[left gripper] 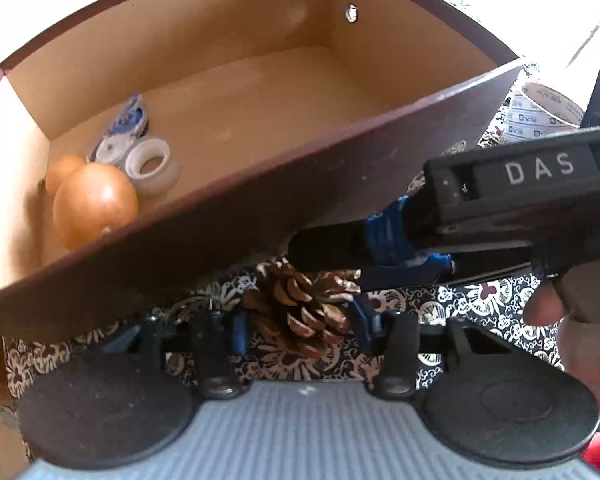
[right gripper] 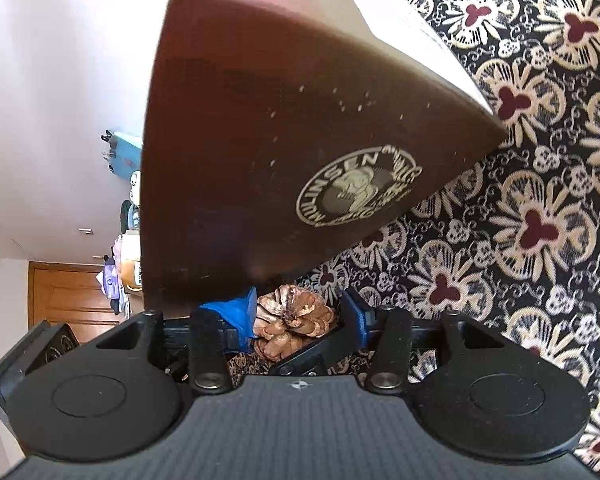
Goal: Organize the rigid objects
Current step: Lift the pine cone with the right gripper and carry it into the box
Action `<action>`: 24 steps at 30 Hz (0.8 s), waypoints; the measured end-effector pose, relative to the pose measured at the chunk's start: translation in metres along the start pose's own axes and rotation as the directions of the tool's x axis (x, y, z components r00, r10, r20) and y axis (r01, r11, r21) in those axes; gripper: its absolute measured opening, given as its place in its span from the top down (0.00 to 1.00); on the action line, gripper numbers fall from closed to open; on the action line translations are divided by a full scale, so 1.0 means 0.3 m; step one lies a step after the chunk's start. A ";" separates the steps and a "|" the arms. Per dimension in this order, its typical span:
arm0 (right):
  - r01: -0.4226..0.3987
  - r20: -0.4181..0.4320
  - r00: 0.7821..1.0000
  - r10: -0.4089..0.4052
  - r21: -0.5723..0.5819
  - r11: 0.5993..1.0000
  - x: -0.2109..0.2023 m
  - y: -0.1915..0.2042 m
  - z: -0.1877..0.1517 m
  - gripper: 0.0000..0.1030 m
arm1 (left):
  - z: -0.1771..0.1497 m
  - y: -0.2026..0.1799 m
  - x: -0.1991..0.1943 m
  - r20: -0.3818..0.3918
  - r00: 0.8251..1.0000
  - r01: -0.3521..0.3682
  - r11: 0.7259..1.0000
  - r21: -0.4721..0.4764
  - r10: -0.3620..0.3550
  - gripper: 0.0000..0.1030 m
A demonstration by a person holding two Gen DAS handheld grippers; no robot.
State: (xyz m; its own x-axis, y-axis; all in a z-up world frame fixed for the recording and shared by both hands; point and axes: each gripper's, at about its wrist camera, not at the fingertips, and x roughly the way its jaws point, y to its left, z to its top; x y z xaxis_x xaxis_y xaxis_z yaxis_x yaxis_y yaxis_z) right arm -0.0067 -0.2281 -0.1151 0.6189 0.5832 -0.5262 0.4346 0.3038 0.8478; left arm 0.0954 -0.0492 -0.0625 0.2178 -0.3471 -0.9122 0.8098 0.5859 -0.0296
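A brown pine cone (left gripper: 300, 312) sits between the fingers of both grippers, just outside the front wall of a brown cardboard box (left gripper: 260, 208). My left gripper (left gripper: 300, 320) is closed on the cone. My right gripper (left gripper: 332, 256) comes in from the right, its blue-taped fingers (left gripper: 388, 232) around the cone's top. In the right wrist view the cone (right gripper: 296, 320) is held between the blue pads of the right gripper (right gripper: 300, 312), with the box (right gripper: 284, 160) right behind it. The box holds two orange gourd-like balls (left gripper: 96, 204), a white tape ring (left gripper: 152, 164) and a blue-white correction tape (left gripper: 120, 128).
The box stands on a black floral-patterned cloth (right gripper: 520, 220). A printed tape roll (left gripper: 540, 112) lies beyond the box's right corner. A person's hand (left gripper: 580, 340) holds the right gripper. A room with a wooden door (right gripper: 68, 296) shows at left.
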 end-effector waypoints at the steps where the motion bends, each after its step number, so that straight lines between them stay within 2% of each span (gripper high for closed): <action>1: -0.002 0.012 1.000 0.002 -0.006 1.000 -0.004 0.008 -0.010 0.71 | 0.001 0.005 0.002 -0.004 1.000 0.002 1.000 -0.003 -0.002 0.54; 5: -0.014 0.049 0.999 0.015 -0.013 1.000 -0.036 0.024 -0.035 0.71 | 0.006 -0.001 -0.018 -0.009 0.999 0.030 1.000 0.000 -0.030 0.54; 9: -0.003 0.106 0.994 0.004 -0.014 1.000 -0.089 0.037 -0.066 0.71 | 0.014 -0.035 -0.049 0.007 0.999 0.041 0.997 0.059 -0.042 0.54; 15: 0.014 0.215 0.977 -0.009 -0.021 1.000 -0.236 0.075 -0.125 0.72 | 0.025 -0.096 -0.104 0.032 0.992 0.115 0.980 0.162 -0.121 0.54; 19: 0.045 0.306 0.952 -0.011 -0.103 0.994 -0.335 0.155 -0.144 0.72 | 0.044 -0.167 -0.181 0.077 0.979 0.162 0.952 0.260 -0.188 0.54; 24: 0.059 0.369 0.929 0.028 -0.223 0.973 -0.389 0.268 -0.078 0.72 | 0.103 -0.206 -0.287 0.174 0.954 0.179 0.929 0.325 -0.245 0.54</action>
State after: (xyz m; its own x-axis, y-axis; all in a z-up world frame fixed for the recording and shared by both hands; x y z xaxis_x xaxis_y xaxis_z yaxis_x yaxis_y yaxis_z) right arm -0.0594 -0.2541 0.0159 0.8286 0.2723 -0.4891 0.3136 0.4981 0.8085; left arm 0.0435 -0.0780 0.0306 0.1046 -0.6020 -0.7916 0.9680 0.2443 -0.0579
